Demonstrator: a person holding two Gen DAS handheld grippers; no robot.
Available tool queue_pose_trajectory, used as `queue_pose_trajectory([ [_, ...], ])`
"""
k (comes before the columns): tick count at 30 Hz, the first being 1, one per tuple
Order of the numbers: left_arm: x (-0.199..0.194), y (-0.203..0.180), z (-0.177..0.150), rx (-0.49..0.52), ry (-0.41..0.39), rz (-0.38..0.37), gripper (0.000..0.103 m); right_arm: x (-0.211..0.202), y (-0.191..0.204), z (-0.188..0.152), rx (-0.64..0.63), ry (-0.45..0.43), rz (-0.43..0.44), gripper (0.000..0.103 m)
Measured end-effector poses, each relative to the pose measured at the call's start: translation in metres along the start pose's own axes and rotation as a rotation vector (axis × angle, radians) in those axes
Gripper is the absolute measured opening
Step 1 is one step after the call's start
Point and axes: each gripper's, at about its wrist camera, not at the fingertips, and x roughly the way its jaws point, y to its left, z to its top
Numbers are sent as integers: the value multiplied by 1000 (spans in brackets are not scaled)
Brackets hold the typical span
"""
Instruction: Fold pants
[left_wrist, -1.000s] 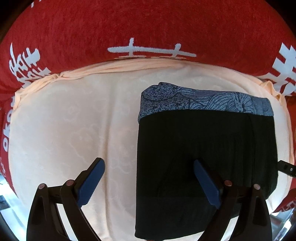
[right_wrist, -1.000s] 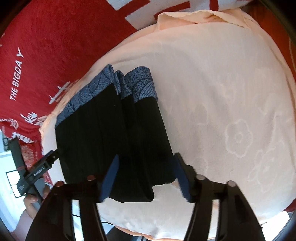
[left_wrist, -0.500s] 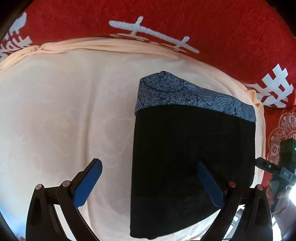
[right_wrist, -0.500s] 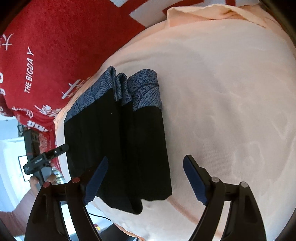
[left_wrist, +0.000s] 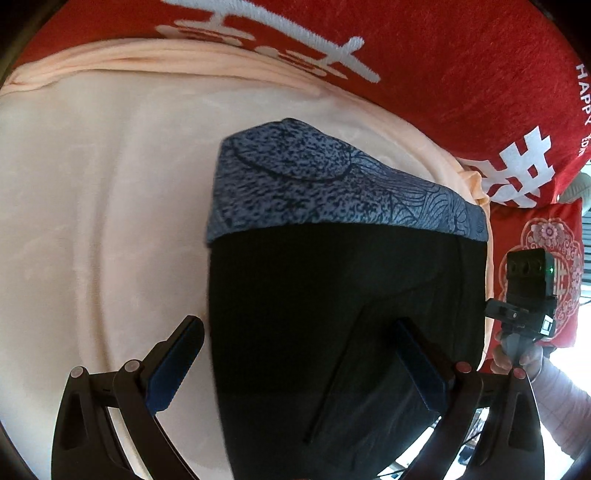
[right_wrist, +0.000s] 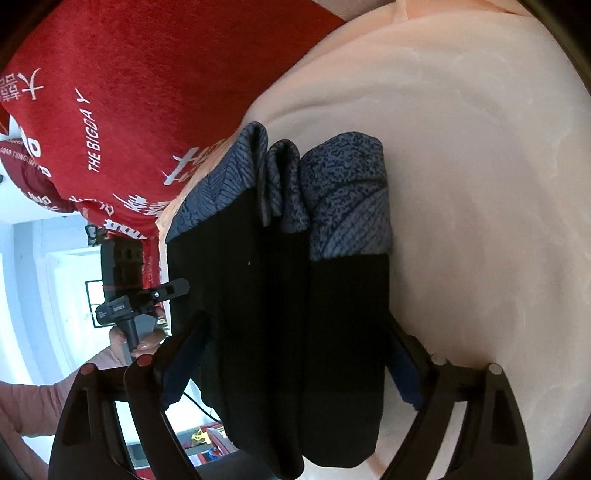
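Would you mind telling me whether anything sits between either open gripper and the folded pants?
Nothing visible does. The left gripper and right gripper both face the pants directly on the peach cloth.

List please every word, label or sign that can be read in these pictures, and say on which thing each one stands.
"THE BIGDA Y": white letters on the red blanket, right wrist view.
"HAPPY": white letters on the same blanket, far right edge of the left wrist view; the words after it are cut off.
"GOOD THING": small, partly legible, left edge of the right wrist view.
Large white Chinese characters on the blanket: cropped, not readable.
Label on the left gripper: too blurred.
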Motion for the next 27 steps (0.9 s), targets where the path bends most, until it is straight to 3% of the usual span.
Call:
queue_pose_trajectory([
  [6,3,-7,2,-17,1,28,103,3,1,3,71,3,-4,90],
  [9,-1,-15,-1,-8,-24,69,101,3,4,3,74,16,-66,71],
  [11,-7,-28,-6,25,-63,69,81,-2,2,2,92,15,-51,56],
  [14,-16,-44,-13,56,-101,100,65,-8,10,-1,81,-7,-43,47],
  [19,-34,-58,-25,53,-122,115,56,-19,30,-9,80,-29,-9,41],
  [27,-66,-55,-63,33,-124,136,56,-21,58,-43,76,-1,57,41],
])
